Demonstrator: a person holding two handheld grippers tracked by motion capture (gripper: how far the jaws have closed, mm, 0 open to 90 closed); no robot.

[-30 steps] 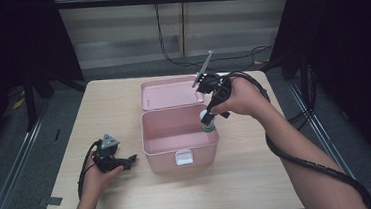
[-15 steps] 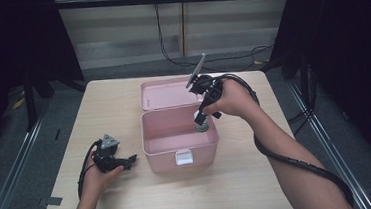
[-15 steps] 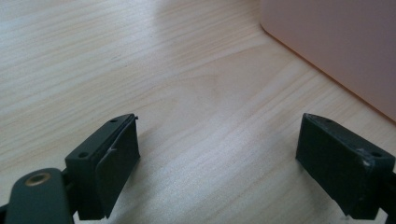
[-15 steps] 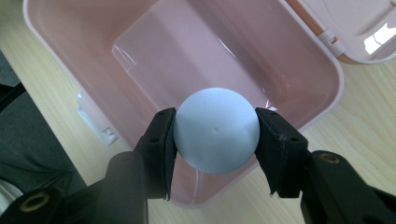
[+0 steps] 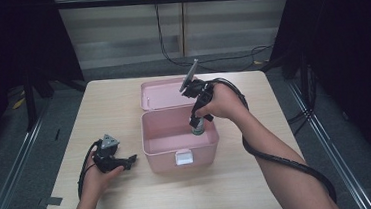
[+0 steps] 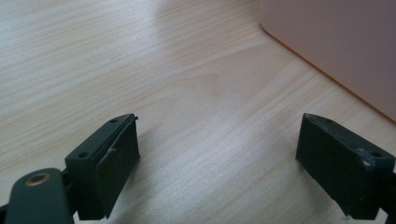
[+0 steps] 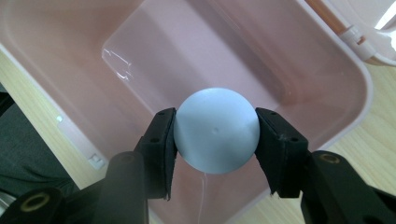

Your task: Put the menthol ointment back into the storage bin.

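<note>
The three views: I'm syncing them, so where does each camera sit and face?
High view: above the table, facing forward and down; both forearms show.
Left gripper view: on the left gripper, facing the tabletop, open jaws.
Right gripper view: on the right gripper, looking down into the box, jaws on a bottle.
All share the box.

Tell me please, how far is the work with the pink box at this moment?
Done: the pink box stands on the table with its lid open. In hand: the right gripper is shut on a bottle with a round pale blue cap, held over the box's inside. Left: setting the bottle down, letting go, probably closing the lid. The left gripper rests open on the table.
</note>
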